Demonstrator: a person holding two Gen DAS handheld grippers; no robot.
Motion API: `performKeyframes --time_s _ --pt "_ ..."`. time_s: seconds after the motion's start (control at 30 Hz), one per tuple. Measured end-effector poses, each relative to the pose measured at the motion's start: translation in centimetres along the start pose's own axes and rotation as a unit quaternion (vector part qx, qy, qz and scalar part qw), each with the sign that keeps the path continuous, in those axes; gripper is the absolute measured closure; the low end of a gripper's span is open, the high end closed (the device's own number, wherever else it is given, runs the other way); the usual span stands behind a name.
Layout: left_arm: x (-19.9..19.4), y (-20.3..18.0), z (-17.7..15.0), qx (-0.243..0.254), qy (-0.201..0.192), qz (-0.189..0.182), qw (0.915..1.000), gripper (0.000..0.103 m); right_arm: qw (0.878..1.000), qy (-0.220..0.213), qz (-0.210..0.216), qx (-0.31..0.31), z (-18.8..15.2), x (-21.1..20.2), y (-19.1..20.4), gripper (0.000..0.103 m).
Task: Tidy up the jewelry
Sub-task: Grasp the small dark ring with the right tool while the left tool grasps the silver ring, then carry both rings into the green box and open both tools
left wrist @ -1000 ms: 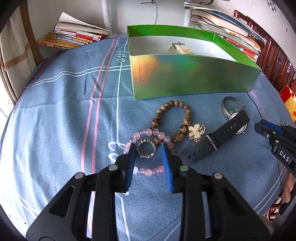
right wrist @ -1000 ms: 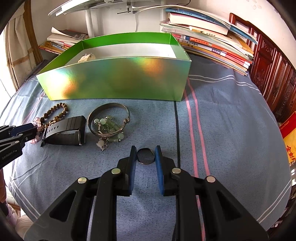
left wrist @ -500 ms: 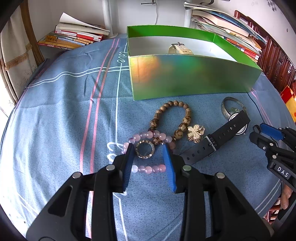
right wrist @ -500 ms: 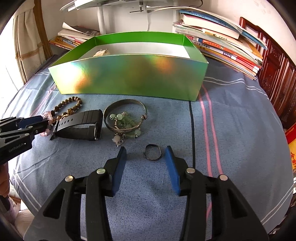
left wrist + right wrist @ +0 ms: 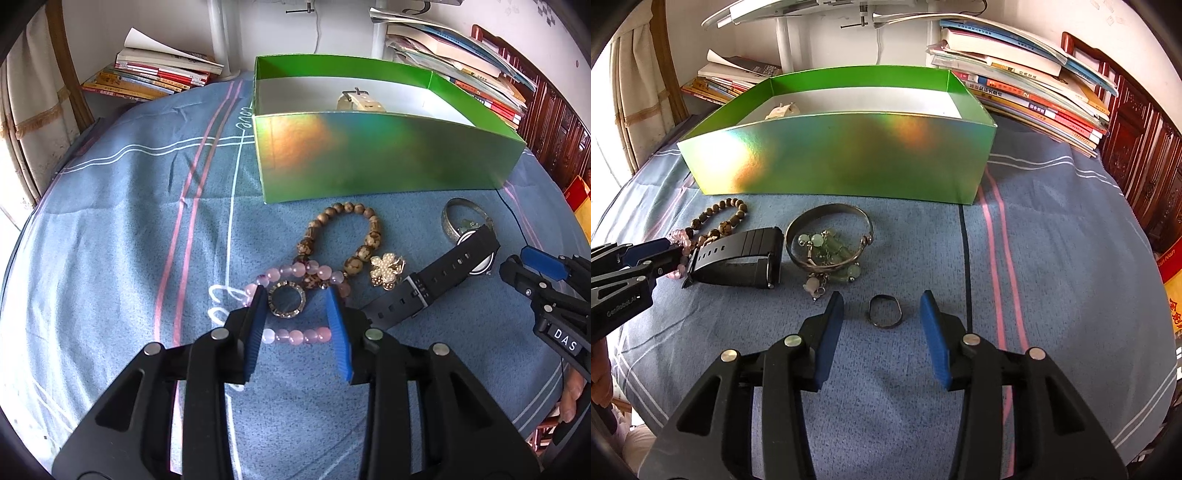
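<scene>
Left wrist view: my left gripper (image 5: pixel 297 295) stands wide, jaws flanking the pink bead bracelet (image 5: pixel 295 336) and a sparkly ring (image 5: pixel 287 298) lying within it, on the blue cloth (image 5: pixel 110 240) before the green box (image 5: pixel 369 155). I judge a clean pickup needs the jaws lowered to bite one bead strand only.

Right wrist view: my right gripper (image 5: pixel 882 306) is wide, empty. A thin dark ring (image 5: pixel 884 311), slightly oval, lies flat between the fingertips. Close low and centred.

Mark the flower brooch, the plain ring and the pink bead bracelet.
flower brooch (image 5: pixel 386 271), left wrist view, centre of the petals.
plain ring (image 5: pixel 885 311), right wrist view, near rim of the band.
pink bead bracelet (image 5: pixel 295 336), left wrist view, near strand between the open jaws.
</scene>
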State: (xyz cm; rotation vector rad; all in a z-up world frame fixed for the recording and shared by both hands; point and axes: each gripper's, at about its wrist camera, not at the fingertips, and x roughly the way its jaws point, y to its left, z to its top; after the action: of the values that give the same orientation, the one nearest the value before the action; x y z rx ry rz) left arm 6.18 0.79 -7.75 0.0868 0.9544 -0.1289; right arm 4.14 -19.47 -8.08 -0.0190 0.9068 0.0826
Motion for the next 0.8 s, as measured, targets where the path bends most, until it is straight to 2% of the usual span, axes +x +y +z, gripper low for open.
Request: performKeyframes --time_s 0.2,0.47,0.8 --pt "-0.06 0.16 -0.14 0.0 -0.002 -0.002 1.0 0.069 1.0 0.001 -0.002 -0.002 0.12 0.03 0.19 0.062" --pt "-0.04 0.19 -0.13 0.0 -0.001 -0.002 1.0 0.069 1.0 0.001 0.007 -0.011 0.2 -0.02 0.71 0.076" --pt "-0.02 0.25 -0.12 -0.001 -0.001 -0.002 1.0 0.069 1.0 0.001 0.01 -0.01 0.21 -0.01 0.77 0.077"
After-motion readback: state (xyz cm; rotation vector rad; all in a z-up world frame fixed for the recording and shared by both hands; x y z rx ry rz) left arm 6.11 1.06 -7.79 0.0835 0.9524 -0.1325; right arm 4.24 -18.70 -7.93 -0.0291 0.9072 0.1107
